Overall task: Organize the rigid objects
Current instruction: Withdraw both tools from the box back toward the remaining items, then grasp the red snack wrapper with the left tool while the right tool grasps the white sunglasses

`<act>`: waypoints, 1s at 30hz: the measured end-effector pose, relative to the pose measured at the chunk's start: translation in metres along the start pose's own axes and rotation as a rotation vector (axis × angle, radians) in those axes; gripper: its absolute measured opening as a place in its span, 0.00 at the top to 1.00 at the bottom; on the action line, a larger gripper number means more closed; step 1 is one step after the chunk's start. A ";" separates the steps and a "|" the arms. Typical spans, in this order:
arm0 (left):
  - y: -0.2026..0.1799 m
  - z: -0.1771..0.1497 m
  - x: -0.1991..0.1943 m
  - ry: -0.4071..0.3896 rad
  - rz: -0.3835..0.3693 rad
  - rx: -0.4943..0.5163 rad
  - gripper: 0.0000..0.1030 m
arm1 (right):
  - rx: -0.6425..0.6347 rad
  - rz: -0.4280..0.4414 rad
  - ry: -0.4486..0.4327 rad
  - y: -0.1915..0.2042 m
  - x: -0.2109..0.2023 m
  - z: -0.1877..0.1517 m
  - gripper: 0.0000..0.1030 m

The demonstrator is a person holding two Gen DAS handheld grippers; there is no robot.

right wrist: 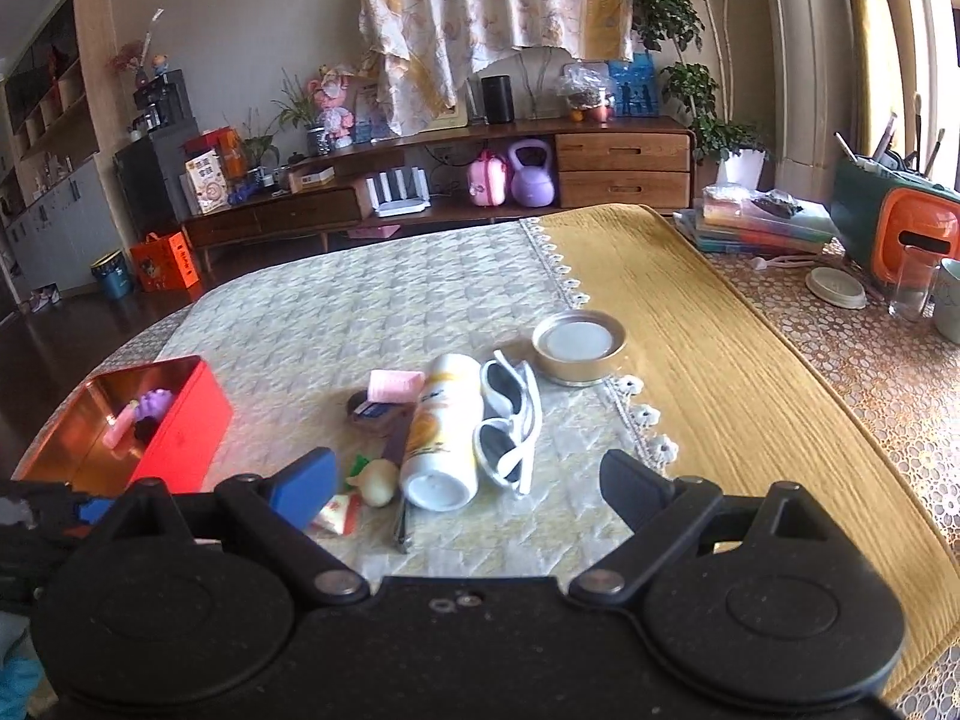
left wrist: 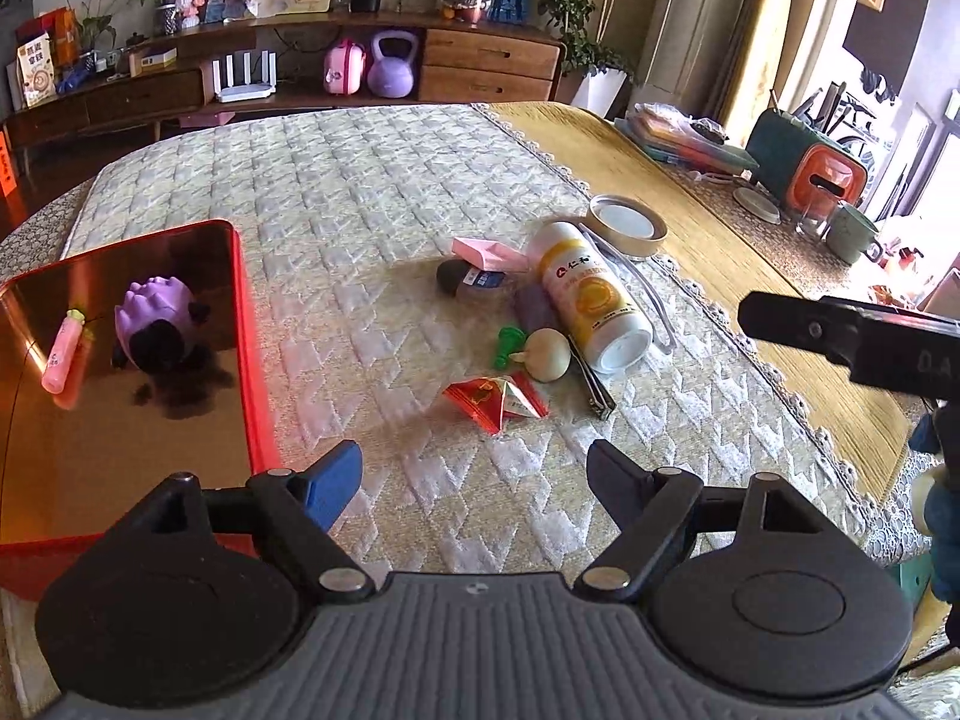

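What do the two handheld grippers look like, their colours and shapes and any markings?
Both are black plastic. The left gripper and right gripper each have two round disc housings joined by a ribbed body, silver pivot bolts, and slim linkage arms. On each, one finger carries a blue pad; the other finger looks black. No cables, sleeves or hands show.

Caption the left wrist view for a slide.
Left gripper, jaws open, over a quilted mat between a red tin and a clutter pile with a white bottle.
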State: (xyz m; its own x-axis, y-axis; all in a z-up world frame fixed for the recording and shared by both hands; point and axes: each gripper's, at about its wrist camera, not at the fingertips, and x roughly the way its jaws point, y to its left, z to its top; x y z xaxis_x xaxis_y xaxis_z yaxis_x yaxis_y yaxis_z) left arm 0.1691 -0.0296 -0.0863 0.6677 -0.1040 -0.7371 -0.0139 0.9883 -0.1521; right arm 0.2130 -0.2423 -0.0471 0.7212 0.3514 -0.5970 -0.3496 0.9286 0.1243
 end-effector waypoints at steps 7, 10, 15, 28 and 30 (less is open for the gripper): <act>-0.009 0.006 0.023 -0.001 0.001 0.029 0.20 | 0.055 -0.040 0.042 -0.025 0.045 0.014 0.18; -0.012 0.007 0.033 0.009 0.004 0.040 0.20 | 0.030 -0.060 0.064 -0.027 0.064 0.016 0.24; -0.014 0.009 0.047 0.019 0.004 0.048 0.20 | 0.055 -0.054 0.097 -0.034 0.087 0.016 0.32; -0.013 0.012 0.073 0.036 0.014 0.058 0.20 | 0.069 0.037 0.145 -0.038 0.117 0.018 0.62; -0.014 0.012 0.074 0.031 0.012 0.064 0.20 | 0.080 0.058 0.148 -0.039 0.120 0.017 0.69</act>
State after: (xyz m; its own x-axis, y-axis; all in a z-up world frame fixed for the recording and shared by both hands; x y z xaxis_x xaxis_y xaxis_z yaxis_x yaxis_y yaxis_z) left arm 0.2275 -0.0498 -0.1311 0.6443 -0.0942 -0.7589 0.0265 0.9945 -0.1010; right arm 0.3233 -0.2344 -0.1097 0.6035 0.3889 -0.6961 -0.3350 0.9159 0.2214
